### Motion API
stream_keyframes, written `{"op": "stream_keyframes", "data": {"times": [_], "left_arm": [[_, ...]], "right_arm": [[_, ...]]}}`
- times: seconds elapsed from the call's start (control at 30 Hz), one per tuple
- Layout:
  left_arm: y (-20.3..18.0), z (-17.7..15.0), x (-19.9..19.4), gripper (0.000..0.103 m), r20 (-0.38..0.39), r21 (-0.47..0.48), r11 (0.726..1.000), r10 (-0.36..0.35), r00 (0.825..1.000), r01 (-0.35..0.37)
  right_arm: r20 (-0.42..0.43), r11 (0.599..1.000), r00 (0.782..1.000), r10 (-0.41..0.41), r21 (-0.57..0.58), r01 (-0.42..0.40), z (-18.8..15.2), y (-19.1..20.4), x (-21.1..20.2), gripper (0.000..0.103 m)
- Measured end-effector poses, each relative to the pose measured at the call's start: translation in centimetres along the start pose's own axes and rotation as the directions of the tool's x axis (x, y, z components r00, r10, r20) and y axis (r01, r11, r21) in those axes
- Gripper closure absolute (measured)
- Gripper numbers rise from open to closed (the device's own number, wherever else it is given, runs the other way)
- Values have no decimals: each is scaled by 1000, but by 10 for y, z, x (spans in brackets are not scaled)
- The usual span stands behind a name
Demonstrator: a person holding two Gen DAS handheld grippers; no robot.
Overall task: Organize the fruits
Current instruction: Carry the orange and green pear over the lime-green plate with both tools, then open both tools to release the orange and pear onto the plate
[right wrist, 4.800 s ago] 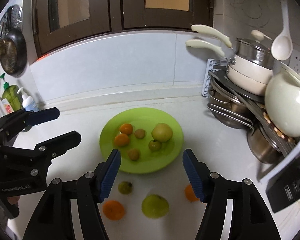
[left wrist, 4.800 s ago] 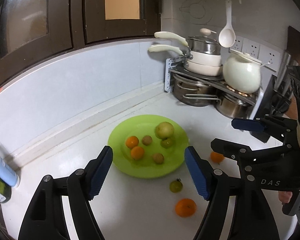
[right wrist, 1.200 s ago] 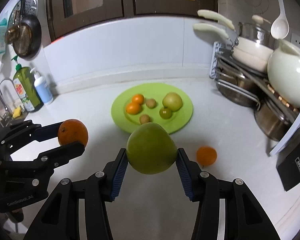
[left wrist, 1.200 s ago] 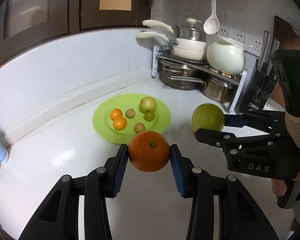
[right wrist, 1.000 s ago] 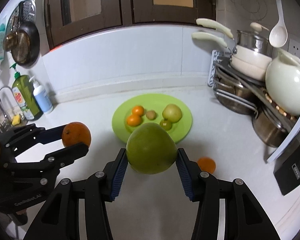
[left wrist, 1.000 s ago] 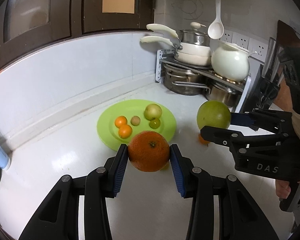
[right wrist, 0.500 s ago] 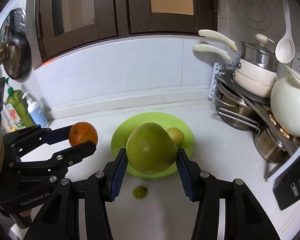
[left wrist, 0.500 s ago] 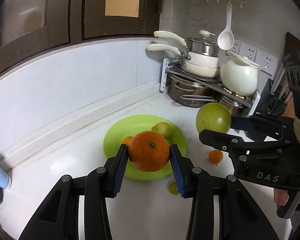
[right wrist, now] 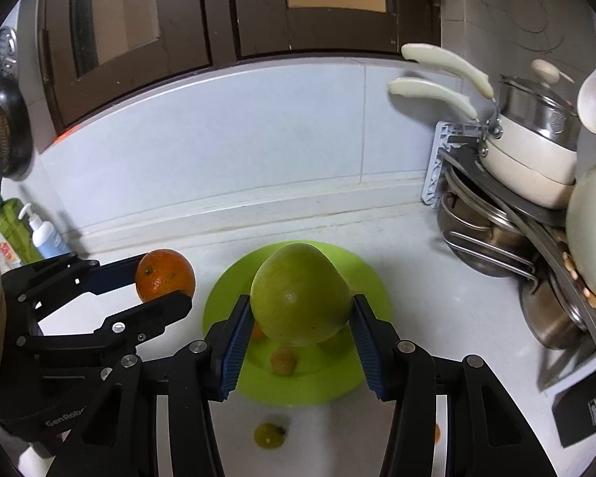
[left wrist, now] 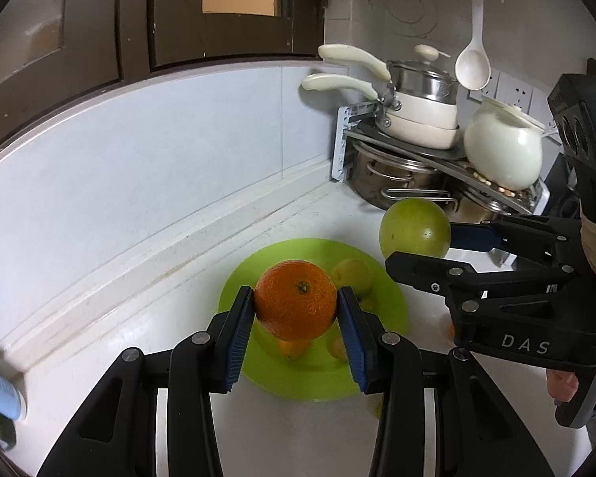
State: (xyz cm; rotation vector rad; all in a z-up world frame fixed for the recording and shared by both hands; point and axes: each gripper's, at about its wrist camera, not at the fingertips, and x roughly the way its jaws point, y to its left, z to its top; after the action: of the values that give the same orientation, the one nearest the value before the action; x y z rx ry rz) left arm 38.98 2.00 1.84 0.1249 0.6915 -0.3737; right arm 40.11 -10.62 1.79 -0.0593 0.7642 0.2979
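My left gripper [left wrist: 296, 314] is shut on a large orange [left wrist: 295, 305] and holds it above the near part of the green plate [left wrist: 393, 298]. My right gripper [right wrist: 301, 320] is shut on a big green pomelo-like fruit [right wrist: 301, 296] above the same plate [right wrist: 371, 278]. From the right wrist view the orange [right wrist: 165, 275] sits left of the plate. Small fruits lie on the plate, partly hidden, among them a pale apple [left wrist: 353, 274] and a brown one [right wrist: 283, 361]. A small green fruit [right wrist: 269, 435] lies on the counter in front of the plate.
A pot rack [left wrist: 437, 159] with pans, pots and a white kettle [left wrist: 502, 147] stands at the back right. Soap bottles [right wrist: 43, 234] stand at the far left by the wall. A small orange [right wrist: 437, 433] lies on the white counter right of the plate, mostly hidden.
Both grippers have moved forward with their fruit, from short of the plate to above it. The plate's fruits are now largely hidden behind the held orange and green fruit.
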Motion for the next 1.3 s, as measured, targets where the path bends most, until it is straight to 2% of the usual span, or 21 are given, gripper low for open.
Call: {"op": "stream_keyframes", "data": {"times": [0.43, 0.73, 1.03, 1.3], "left_arm": [[32, 11, 64, 61, -40, 9, 1000, -7, 999, 7], [42, 11, 104, 61, -94, 19, 1000, -10, 996, 12], [50, 6, 132, 61, -144, 8, 999, -30, 989, 31], [50, 5, 141, 61, -165, 11, 999, -49, 985, 52]], "right_arm": [[-94, 1000, 995, -15, -20, 13, 17, -17, 67, 53], [-153, 1000, 988, -5, -26, 1, 23, -23, 105, 53], [-192, 999, 981, 8, -36, -15, 23, -24, 126, 53], [-210, 999, 978, 4, -34, -12, 22, -26, 137, 53]]}}
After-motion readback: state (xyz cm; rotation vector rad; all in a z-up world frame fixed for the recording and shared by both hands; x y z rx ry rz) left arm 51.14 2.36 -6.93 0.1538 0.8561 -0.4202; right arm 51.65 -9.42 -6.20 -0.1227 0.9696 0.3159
